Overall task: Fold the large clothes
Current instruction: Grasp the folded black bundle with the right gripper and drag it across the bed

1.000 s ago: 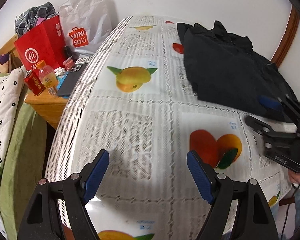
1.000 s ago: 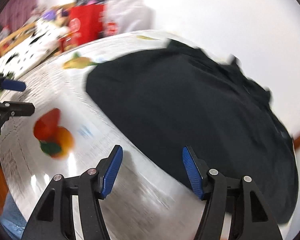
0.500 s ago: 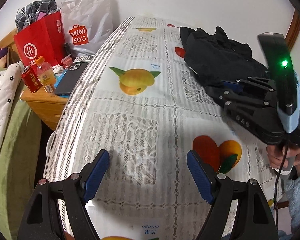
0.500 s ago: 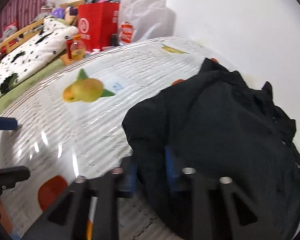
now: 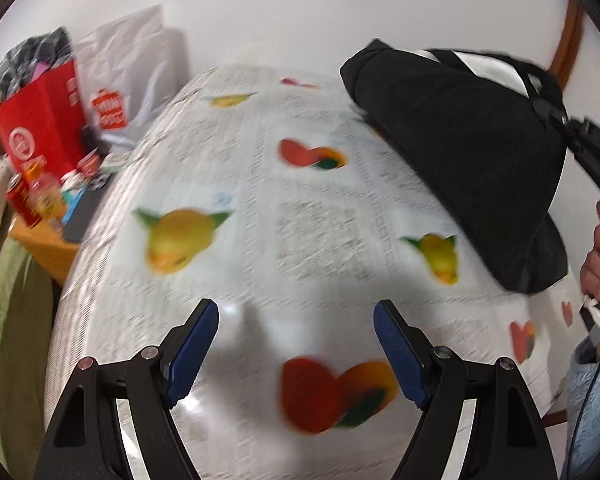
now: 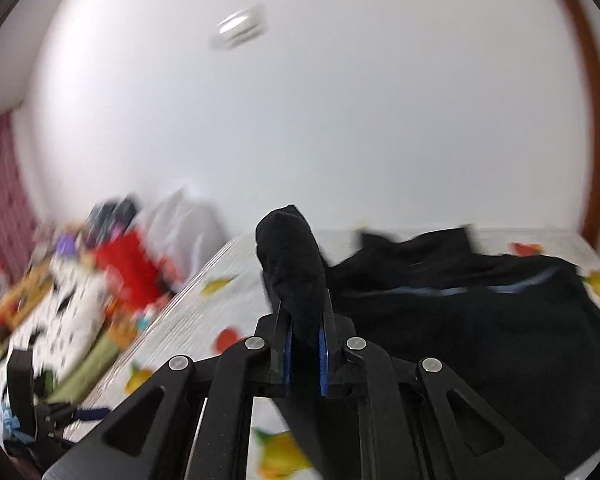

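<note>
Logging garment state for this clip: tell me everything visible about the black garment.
The black garment is dark, soft, matte fabric with a thin pale-blue trim line. The closing right tongs pinch a bunched end, which sticks up above their pads; this part is lifted, while the rest lies crumpled on the fruit-print tablecloth. The left tongs are clear of it.

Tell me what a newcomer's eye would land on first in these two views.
First the black garment, hoisted off the right side of the fruit-print tablecloth, a fold of it between the closing jaws of the right hand-held gripper. Next the left hand-held gripper, open and empty above the cloth's near edge. Then the red shopping bag at far left.
</note>
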A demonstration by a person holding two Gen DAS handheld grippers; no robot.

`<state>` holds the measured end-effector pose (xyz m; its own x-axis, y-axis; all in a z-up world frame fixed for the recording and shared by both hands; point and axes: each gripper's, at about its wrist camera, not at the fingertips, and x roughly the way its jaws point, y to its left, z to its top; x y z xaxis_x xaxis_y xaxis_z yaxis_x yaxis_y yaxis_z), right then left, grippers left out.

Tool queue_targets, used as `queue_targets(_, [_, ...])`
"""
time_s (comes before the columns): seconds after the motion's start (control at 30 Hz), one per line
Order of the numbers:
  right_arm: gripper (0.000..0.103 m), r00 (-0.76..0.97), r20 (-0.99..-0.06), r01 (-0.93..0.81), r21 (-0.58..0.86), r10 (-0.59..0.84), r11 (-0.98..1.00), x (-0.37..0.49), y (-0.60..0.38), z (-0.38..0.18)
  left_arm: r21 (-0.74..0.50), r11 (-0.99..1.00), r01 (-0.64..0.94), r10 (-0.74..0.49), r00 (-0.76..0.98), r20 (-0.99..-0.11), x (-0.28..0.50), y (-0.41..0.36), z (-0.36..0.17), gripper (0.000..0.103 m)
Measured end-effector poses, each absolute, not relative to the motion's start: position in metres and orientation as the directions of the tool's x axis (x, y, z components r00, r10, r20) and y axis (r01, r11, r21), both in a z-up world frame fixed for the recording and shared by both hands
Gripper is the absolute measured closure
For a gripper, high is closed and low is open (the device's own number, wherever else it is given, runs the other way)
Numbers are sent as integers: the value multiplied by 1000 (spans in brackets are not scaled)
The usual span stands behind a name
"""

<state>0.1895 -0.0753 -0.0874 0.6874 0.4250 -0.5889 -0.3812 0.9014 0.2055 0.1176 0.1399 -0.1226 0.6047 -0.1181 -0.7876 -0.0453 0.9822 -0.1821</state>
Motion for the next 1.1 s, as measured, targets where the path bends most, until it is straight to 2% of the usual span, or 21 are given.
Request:
queue_targets(0.17, [94,753,-577,-202,255,316,946,190,-147,-98,-197,980,19,-167,615,-771,140,91,-116,25])
queue_targets(0.37, [91,663,-710,-46,278,237,960,189,-211,-146,-199,970,140,-243,589,-771,155,18,-119,25])
queue_targets(0.43, [85,631,-748,-28,241,204,970,181,-222,-158,-187,966,181,-258,579,-773,155,-7,-123,25])
queue_targets(0.5, [82,619,-774,-25,152,135,988,172,-233,-164,-181,959,216,-275,571,-773,155,-27,-127,25])
queue_targets(0.63, [73,610,-792,-30,8,25,1000,152,-263,-171,-181,946,269,-304,540,-785,158,-65,-138,25])
queue_targets(0.77, [72,568,-823,-19,-44,-25,999,150,-290,-183,-193,944,268,-313,541,-781,163,-85,-148,28])
queue_targets(0.87, [69,519,-854,-44,-57,-26,997,152,-298,-198,-237,943,234,-329,543,-773,168,-92,-155,40])
queue_targets(0.97, [66,507,-861,-65,-82,-38,994,152,-295,-206,-290,940,182,-341,564,-752,170,-94,-159,45])
queue_targets(1.03, [66,501,-864,-73,-102,-52,992,154,-290,-207,-290,944,155,-325,575,-751,170,-93,-161,57])
queue_targets(1.07, [66,501,-863,-73,-112,-61,991,154,-286,-207,-271,953,132,-296,584,-756,170,-93,-162,70])
queue_targets(1.1, [66,500,-864,-72,-118,-66,990,155,-284,-207,-263,957,122,-283,586,-760,171,-92,-162,74])
